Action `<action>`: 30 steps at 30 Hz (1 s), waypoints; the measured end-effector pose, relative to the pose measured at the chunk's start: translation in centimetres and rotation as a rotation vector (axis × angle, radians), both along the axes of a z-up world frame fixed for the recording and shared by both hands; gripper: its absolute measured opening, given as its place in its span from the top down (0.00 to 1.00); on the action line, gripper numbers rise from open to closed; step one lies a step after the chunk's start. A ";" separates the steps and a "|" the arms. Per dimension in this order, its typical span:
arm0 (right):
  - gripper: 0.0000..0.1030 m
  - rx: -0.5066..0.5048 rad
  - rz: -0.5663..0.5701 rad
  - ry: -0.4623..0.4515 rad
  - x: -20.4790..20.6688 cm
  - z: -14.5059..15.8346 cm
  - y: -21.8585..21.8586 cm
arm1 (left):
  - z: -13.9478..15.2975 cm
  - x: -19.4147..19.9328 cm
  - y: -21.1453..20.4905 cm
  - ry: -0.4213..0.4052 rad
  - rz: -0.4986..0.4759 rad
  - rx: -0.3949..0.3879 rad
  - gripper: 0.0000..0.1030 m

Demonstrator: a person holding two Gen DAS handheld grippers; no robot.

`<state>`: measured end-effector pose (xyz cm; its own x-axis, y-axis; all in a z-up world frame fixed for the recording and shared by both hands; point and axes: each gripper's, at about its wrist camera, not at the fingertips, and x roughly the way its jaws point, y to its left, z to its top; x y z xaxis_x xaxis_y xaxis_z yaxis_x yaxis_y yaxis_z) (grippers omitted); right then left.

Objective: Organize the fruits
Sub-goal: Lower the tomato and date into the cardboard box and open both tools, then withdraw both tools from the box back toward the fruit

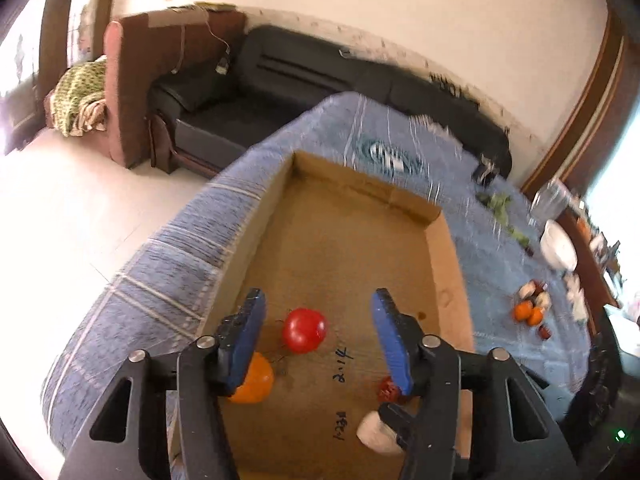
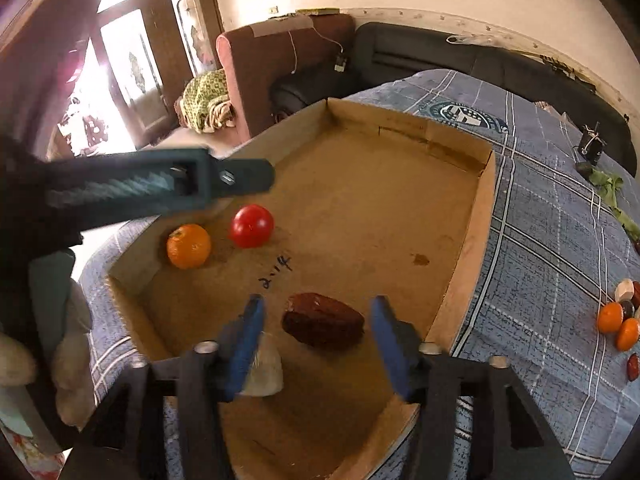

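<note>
A shallow cardboard box (image 1: pixel 444 264) (image 2: pixel 476 216) lies on a blue checked cloth. In it are a red tomato (image 1: pixel 304 330) (image 2: pixel 252 226), an orange (image 1: pixel 256 380) (image 2: pixel 189 246), a dark red date (image 2: pixel 323 326) (image 1: pixel 389 389) and a white piece (image 1: pixel 376 434) (image 2: pixel 266 372). My left gripper (image 1: pixel 318 338) is open above the box, the tomato between its fingers. My right gripper (image 2: pixel 316 340) is open over the date. The left gripper's body (image 2: pixel 160 180) shows in the right wrist view, above the orange.
More fruits (image 1: pixel 530 312) (image 2: pixel 620 320) lie in a small heap on the cloth to the right of the box. A white bowl (image 1: pixel 558 250) and green leaves (image 1: pixel 500 204) (image 2: pixel 610 192) lie farther back. A black sofa (image 1: pixel 312 76) stands behind the table.
</note>
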<state>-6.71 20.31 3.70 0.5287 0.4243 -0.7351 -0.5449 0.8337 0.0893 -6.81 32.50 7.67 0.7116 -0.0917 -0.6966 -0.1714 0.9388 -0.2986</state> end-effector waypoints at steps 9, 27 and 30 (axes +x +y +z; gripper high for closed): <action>0.20 0.118 -0.106 -0.120 -3.7 3.7 -4.5 | 2.5 -5.6 0.4 -0.122 0.181 -0.106 0.35; 0.16 0.209 -0.312 -0.115 -5.7 3.7 -13.3 | 5.3 -9.0 -5.0 -0.195 0.099 0.015 0.30; 0.16 0.228 -0.335 -0.134 -5.1 4.3 -14.4 | 6.2 -10.3 -5.2 -0.221 0.087 0.038 0.30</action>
<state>-11.80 5.88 8.05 0.7496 0.3565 -0.5577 -0.2668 0.9338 0.2384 -17.08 27.33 13.83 0.8510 0.0000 -0.5252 -0.1866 0.9348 -0.3023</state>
